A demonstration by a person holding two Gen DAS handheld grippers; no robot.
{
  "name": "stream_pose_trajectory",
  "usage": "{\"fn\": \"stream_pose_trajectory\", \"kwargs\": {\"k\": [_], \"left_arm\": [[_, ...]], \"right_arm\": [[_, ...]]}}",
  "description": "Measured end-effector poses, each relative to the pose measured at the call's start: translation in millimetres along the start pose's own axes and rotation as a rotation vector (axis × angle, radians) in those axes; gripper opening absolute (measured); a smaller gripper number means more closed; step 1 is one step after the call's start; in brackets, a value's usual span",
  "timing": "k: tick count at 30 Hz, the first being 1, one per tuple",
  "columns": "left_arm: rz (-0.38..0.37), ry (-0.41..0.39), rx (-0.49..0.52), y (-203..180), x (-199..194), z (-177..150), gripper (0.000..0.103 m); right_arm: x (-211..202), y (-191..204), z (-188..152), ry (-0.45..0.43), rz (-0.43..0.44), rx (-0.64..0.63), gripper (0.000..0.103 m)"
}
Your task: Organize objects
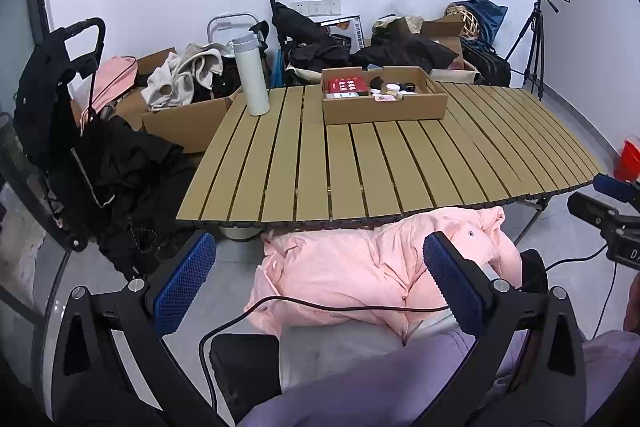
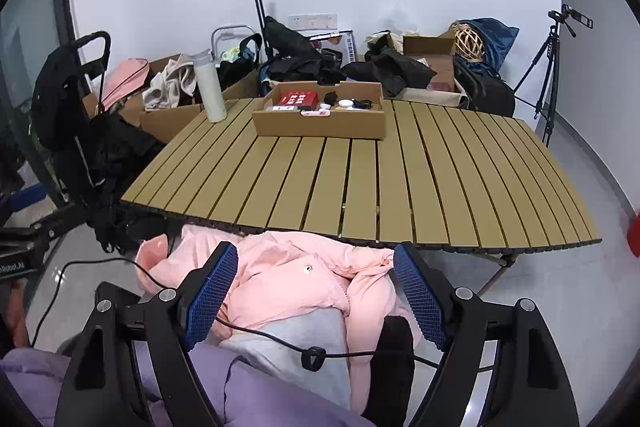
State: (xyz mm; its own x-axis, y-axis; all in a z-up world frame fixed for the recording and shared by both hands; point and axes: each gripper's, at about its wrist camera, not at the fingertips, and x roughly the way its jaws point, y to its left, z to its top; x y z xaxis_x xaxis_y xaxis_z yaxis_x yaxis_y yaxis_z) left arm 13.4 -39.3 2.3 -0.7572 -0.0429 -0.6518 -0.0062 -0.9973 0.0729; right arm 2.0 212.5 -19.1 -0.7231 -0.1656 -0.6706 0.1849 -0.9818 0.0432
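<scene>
Here, both grippers are low, before the near edge of the table.

Left gripper [image 1: 320, 283]: released; its two blue pads stand wide apart with nothing between them, above a pink jacket [image 1: 360, 267].
Right gripper [image 2: 316, 291]: released too; the blue pads are far from each other and grasp nothing, with the same jacket behind them.
Slatted table [image 2: 400, 187]: tan slats with dark gaps; the near part is bare.
Cardboard tray [image 2: 320, 125]: a shallow brown box, open at the top, at the far middle part of the table, resting flat on the slats.
Red box [image 2: 298, 99]: flat, red with light print, lying in the left part of the tray.
Small things in the tray: a round white lid or jar [image 2: 346, 103], some black pieces [image 2: 362, 103] beside it, and a pink-and-white flat item [image 2: 316, 113] near the front wall; they are too small to tell more.
White bottle [image 2: 210, 87]: tall, pale, with a cap, standing upright on the far left corner of the table, near the tray but apart from it.
Black cable [image 2: 280, 341]: it runs across the jacket and the grey cloth below it.
Behind the table: open cartons with clothes [image 1: 184, 79] and a tripod [image 1: 534, 47] by the wall.
</scene>
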Motion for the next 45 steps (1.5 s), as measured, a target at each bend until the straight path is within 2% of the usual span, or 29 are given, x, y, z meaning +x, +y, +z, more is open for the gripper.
{"fn": "stream_pose_trajectory", "kwargs": {"k": [8, 24, 45], "left_arm": [[0.003, 0.008, 0.0, 2.2, 3.1, -2.0, 0.103], [0.0, 0.015, -0.009, 3.3, 5.9, -1.2, 0.103], [-0.02, 0.032, -0.017, 6.2, 9.3, -2.1, 0.103]], "right_arm": [[7.9, 0.2, -1.7, 0.035, 0.004, 0.005, 0.084], [6.2, -9.0, 0.0, 0.023, 0.012, 0.056, 0.084], [10.5, -4.3, -1.9, 0.038, 0.007, 0.037, 0.084]]}}
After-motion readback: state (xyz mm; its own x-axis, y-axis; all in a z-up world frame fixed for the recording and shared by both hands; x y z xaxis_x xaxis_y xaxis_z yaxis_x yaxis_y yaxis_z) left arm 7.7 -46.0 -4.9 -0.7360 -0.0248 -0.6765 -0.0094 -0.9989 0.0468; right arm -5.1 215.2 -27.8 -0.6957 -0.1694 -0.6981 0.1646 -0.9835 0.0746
